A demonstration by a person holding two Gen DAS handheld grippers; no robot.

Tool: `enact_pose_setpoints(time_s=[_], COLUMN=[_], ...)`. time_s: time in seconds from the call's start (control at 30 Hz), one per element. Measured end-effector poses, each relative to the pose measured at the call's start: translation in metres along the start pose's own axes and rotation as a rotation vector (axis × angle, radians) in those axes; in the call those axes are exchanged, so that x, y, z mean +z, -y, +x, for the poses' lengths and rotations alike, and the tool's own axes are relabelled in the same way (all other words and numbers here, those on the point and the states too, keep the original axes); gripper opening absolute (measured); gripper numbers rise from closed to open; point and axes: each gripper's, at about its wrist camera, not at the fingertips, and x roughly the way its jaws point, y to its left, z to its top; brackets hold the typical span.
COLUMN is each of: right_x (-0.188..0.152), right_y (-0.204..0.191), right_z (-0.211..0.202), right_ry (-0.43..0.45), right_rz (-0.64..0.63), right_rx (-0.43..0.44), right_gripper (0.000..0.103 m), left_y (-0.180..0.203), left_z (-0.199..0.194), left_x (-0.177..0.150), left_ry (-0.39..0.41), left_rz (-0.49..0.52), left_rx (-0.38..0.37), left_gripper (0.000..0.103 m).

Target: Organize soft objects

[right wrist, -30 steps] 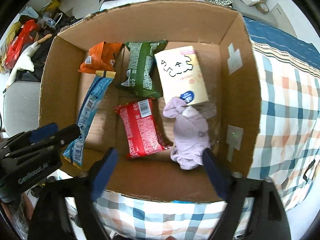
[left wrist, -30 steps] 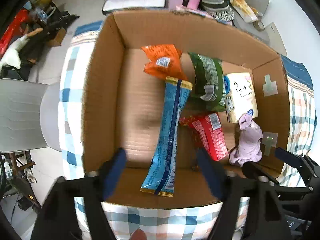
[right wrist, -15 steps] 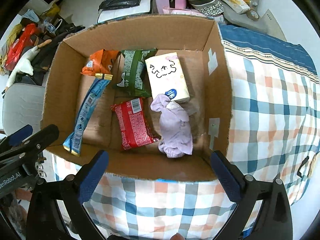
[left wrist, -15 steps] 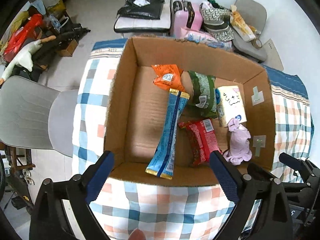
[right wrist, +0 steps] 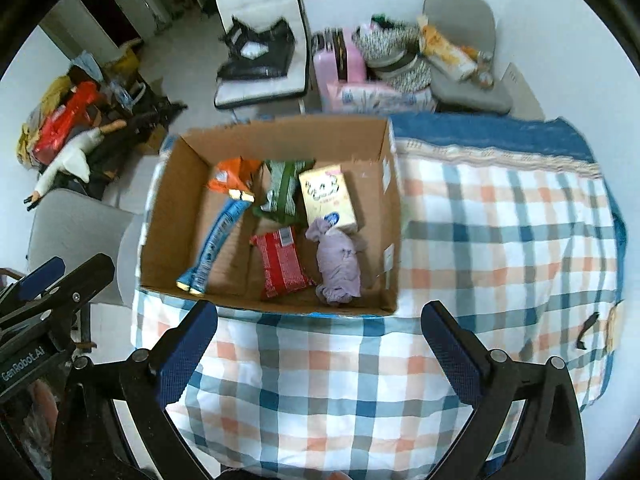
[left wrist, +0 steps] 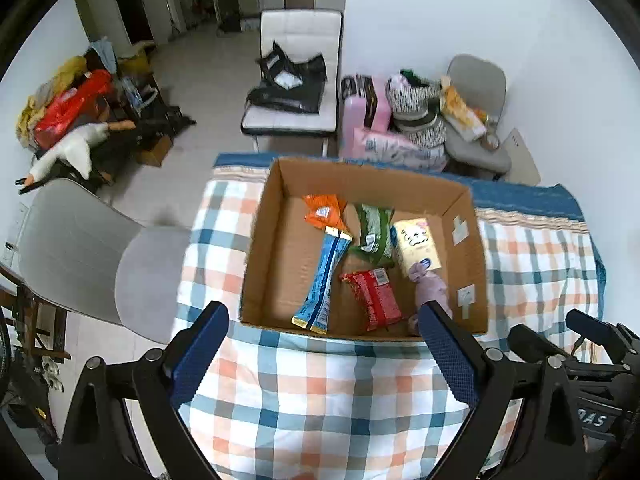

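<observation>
An open cardboard box (left wrist: 264,240) (right wrist: 394,216) stands on a checked tablecloth. In it lie an orange packet (left wrist: 322,214) (right wrist: 232,174), a long blue packet (left wrist: 322,280) (right wrist: 218,240), a green packet (left wrist: 374,232) (right wrist: 284,190), a yellow tissue pack (left wrist: 416,244) (right wrist: 328,196), a red packet (left wrist: 372,298) (right wrist: 280,262) and a lilac cloth (left wrist: 430,284) (right wrist: 340,264). My left gripper (left wrist: 326,356) and right gripper (right wrist: 320,354) are both open and empty, above the table in front of the box.
The checked tablecloth (left wrist: 320,400) (right wrist: 500,240) covers the table. A grey chair (left wrist: 80,256) (right wrist: 76,228) stands at the left. A white chair with a black bag (left wrist: 292,92), a pink suitcase (left wrist: 366,100) and another loaded chair (left wrist: 472,120) stand behind the table.
Both grippers have pulled back and up from the box, so it looks smaller and the room behind shows. The things in the box have not moved.
</observation>
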Motion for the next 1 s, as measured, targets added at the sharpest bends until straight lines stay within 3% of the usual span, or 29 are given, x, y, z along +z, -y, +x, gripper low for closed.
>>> enact_pose_setpoints(time_s=[0.27,0.47,1.0], right_x=[-0.028,-0.045,-0.068], right_y=[-0.001,-0.006,-0.006], right_z=[-0.090,-0.131,-0.166], right_ry=[0.146,0.201,0.248], right_rz=[-0.018,-0.031,-0.014], right_rx=[0.008,-0.011,-0.082], right_gripper=[0.103,0.103,0.103], left_y=[0.002,0.003,0.005], left_z=[-0.082,-0.116,-0.144], left_x=[-0.015,-0.024,-0.045], left_ry=[0.135,0.183,0.227], left_rz=[-0.003,0.023,0.039], left_rx=[0.005,0.012,0.047], left_gripper=[0.097,0.097,0.097])
